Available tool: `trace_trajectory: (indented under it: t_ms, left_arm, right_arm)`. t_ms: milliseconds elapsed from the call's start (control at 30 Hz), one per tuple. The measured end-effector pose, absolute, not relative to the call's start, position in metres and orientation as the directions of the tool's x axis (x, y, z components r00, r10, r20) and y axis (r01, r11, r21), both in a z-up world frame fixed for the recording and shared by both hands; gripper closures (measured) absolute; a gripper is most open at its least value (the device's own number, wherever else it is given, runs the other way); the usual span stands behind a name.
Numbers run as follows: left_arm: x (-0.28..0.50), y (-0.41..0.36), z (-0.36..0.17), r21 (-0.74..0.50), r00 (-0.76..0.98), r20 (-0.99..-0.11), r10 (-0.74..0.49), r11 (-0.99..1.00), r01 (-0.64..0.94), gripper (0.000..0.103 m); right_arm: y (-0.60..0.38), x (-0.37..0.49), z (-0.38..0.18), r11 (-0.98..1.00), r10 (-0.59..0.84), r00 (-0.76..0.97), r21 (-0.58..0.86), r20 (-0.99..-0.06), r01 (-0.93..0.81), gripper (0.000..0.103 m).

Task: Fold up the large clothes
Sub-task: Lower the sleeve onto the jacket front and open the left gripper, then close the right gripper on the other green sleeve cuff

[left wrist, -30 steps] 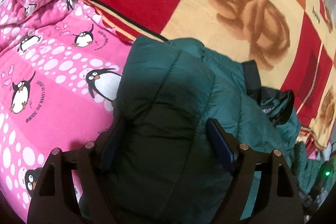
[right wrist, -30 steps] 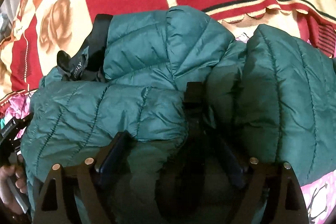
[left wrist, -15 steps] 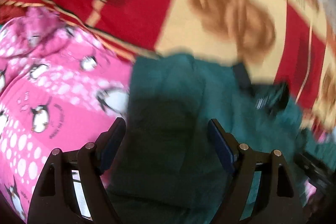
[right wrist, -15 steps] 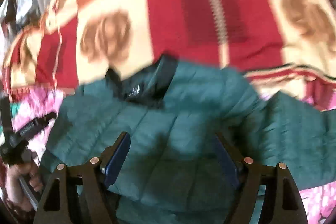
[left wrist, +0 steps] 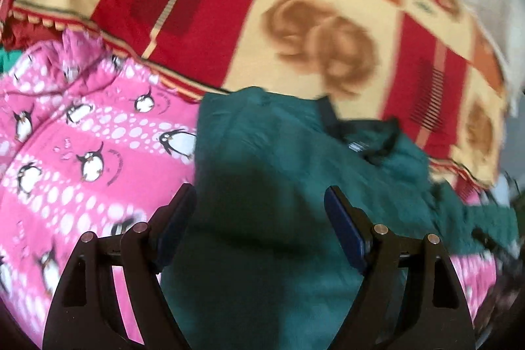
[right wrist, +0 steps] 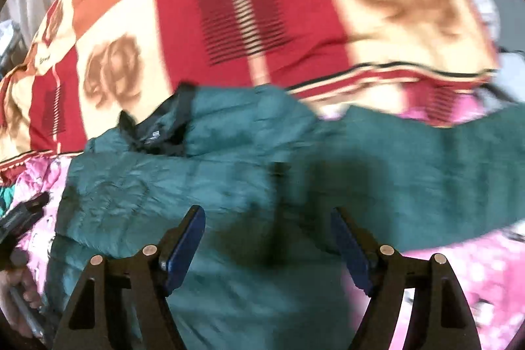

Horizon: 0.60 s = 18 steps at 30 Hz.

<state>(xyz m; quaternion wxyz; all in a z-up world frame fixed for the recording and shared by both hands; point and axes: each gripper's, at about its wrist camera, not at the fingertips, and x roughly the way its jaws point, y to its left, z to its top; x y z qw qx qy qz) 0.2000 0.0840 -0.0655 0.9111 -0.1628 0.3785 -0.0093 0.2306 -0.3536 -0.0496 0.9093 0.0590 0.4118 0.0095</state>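
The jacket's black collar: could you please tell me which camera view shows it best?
The right wrist view shows the collar best: it lies open and fairly sharp at the near edge of the green jacket. The left wrist view shows it smaller, blurred, at the jacket's far right.

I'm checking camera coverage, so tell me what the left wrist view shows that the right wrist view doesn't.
Only the left wrist view shows clear black-and-white penguin prints on the pink spotted quilt. Only the right wrist view shows a person's hand gripping the other hand-held gripper at the lower left edge. Both show the dark green quilted puffer jacket with its black collar, lying on the red, cream and orange blanket, and open jaws above the jacket.
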Motion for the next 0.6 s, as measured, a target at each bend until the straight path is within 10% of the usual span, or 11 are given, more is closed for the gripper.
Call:
trace_trajectory:
  t_ms: [600]
  left_arm:
    - [0.103,0.040,-0.082,-0.207,0.667,-0.730,-0.148,0.978,-0.009,0.022]
  right_arm:
    - [-0.643,0.107,-0.008,0.913,-0.027,0.820,0.320,-0.572,0.253,0.029]
